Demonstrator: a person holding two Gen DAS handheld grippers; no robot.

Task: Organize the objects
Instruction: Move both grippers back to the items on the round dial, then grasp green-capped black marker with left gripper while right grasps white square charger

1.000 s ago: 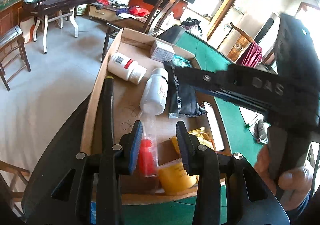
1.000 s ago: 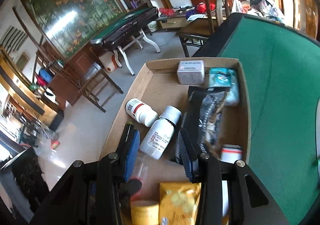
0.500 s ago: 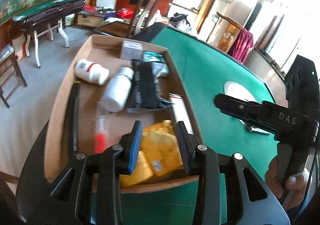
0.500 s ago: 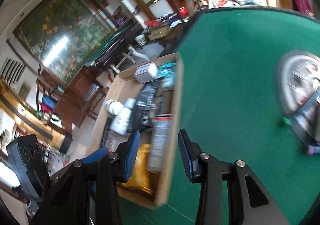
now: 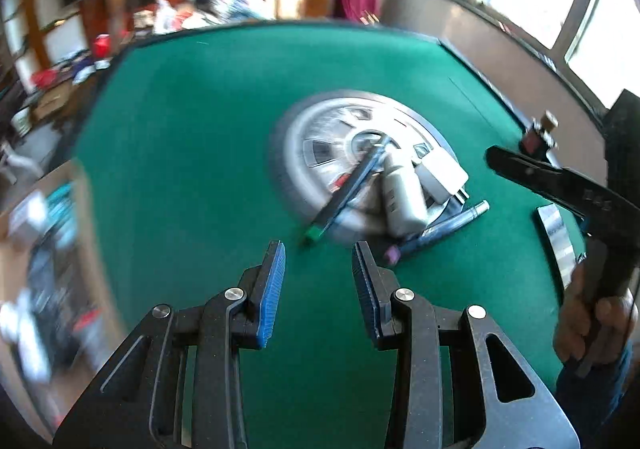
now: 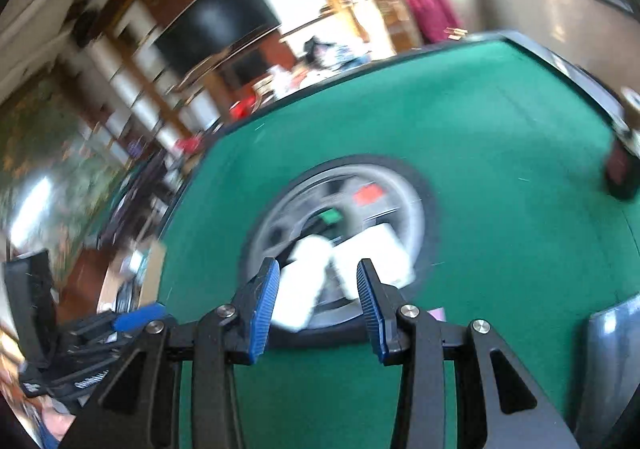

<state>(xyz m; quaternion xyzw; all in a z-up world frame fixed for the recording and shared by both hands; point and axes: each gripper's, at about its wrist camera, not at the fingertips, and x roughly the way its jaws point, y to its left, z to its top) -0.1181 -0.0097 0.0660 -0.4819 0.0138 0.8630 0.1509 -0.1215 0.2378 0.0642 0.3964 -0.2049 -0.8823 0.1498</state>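
Green felt table (image 5: 200, 129), round silver disc (image 5: 320, 137) (blurred), ribbed blue-padded left claw (image 5: 318, 269) and right claw (image 6: 316, 281) narrowly parted, empty

Bare green felt (image 5: 192, 153) all round; cluttered centre disc (image 5: 320, 137), cardboard box (image 5: 80, 233) leftward.

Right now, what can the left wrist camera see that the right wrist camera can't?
Only the left view shows two markers, one green-capped and one purple-capped, lying by the round panel, plus the hand that grips the right gripper. Only the right view shows the dark screen on the wall and the left gripper from the side. Both show the green table, the panel, the white bottle, the white charger and the cardboard box at the left edge.
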